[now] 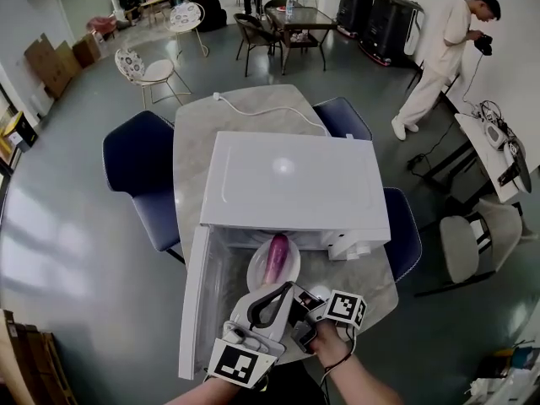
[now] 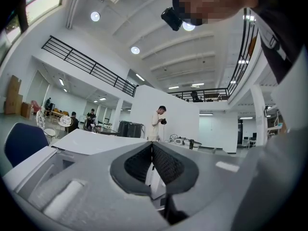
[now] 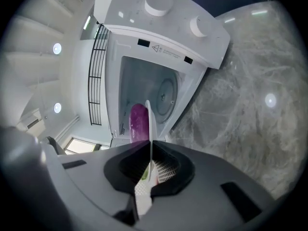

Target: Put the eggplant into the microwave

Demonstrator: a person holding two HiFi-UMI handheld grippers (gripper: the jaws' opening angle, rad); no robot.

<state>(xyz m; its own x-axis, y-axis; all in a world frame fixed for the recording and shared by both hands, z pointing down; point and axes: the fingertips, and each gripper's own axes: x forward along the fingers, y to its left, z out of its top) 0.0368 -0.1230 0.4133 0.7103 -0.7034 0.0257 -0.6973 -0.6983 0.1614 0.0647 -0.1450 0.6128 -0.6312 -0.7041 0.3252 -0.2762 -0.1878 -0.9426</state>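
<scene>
Right hand-held gripper [image 3: 150, 146] pinches a white plate [image 3: 148, 119], eggplant [image 3: 138, 121] just ahead, microwave [image 3: 159, 30] beyond; only the head view shows its open door [image 1: 195, 306]. Left hand-held gripper [image 2: 152, 148] clenched, empty.

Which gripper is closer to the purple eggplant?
Right. The right gripper pinches the rim of the plate carrying the eggplant; the left gripper sits alongside, shut and empty, aimed over the microwave.

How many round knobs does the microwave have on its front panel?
2. Both sit on the control panel of the microwave: an upper knob and a lower knob nearer the table. The panel shows fully, so none seems hidden.
</scene>
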